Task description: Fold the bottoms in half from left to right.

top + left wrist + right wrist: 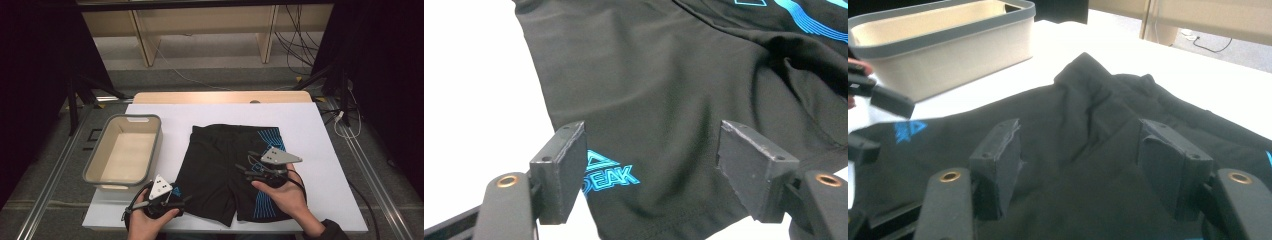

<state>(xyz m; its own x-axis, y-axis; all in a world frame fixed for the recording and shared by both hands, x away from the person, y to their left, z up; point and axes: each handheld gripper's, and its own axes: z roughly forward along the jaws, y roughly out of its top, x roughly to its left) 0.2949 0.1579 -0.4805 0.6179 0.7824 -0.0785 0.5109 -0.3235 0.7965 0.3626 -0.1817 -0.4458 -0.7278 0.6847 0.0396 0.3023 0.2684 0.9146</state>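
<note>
Left gripper (651,165) jaws straddle shorts (664,90) hem, not pinching.

Shorts (225,170) flat on table (320,130), mid; bin (102,142) just left, apart.

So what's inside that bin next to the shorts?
The bin shows a bare beige floor in the high view, with nothing lying in it. Its near inside wall is hidden behind the rim, and part of the floor is too in the right gripper view.
</note>
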